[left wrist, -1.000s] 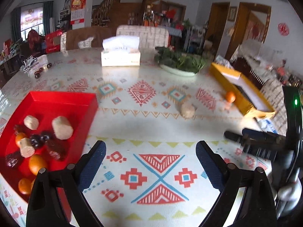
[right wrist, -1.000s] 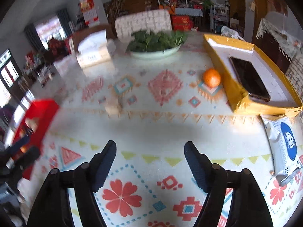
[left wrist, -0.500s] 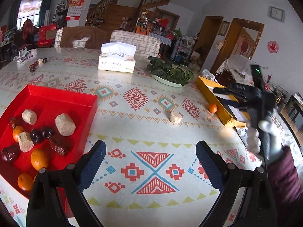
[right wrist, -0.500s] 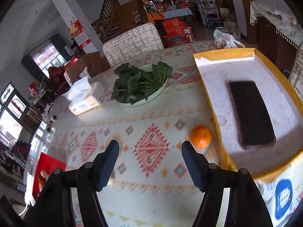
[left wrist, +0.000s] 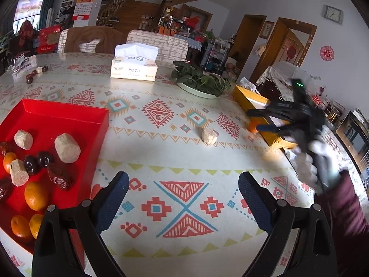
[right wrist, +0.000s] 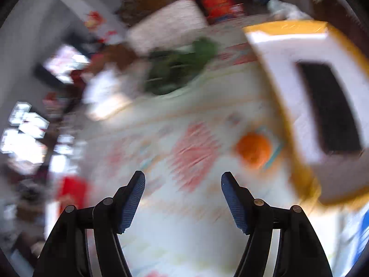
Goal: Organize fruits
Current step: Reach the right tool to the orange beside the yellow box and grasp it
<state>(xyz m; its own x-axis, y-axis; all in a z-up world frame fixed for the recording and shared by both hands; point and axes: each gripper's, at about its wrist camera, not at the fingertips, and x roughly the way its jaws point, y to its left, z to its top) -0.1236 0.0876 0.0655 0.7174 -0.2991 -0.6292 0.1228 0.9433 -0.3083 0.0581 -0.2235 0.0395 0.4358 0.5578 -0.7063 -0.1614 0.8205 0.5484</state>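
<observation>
A red tray [left wrist: 69, 117] at the left holds oranges, dark dates and beige lumps. My left gripper [left wrist: 183, 182] hovers open over the patterned tablecloth beside the tray, nothing between its fingers. One beige lump [left wrist: 209, 136] lies loose mid-table. A loose orange [right wrist: 253, 150] sits by the yellow box [right wrist: 299, 173]; in the left wrist view that orange [left wrist: 252, 127] is partly hidden by my right gripper [left wrist: 253, 120]. In its own blurred view the right gripper [right wrist: 183, 180] is open and empty, the orange ahead and to the right of its fingers.
A tissue box [left wrist: 133, 69] and a plate of greens [left wrist: 200, 82] stand at the far side. The yellow box holds a dark phone [right wrist: 329, 106]. A gloved hand and maroon sleeve [left wrist: 346, 203] reach in from the right. Small dates [left wrist: 34, 73] lie far left.
The right gripper has swung from the table's middle toward the orange by the yellow box, which now looks larger and nearer. Its view has gone blurred. The left gripper has barely moved.
</observation>
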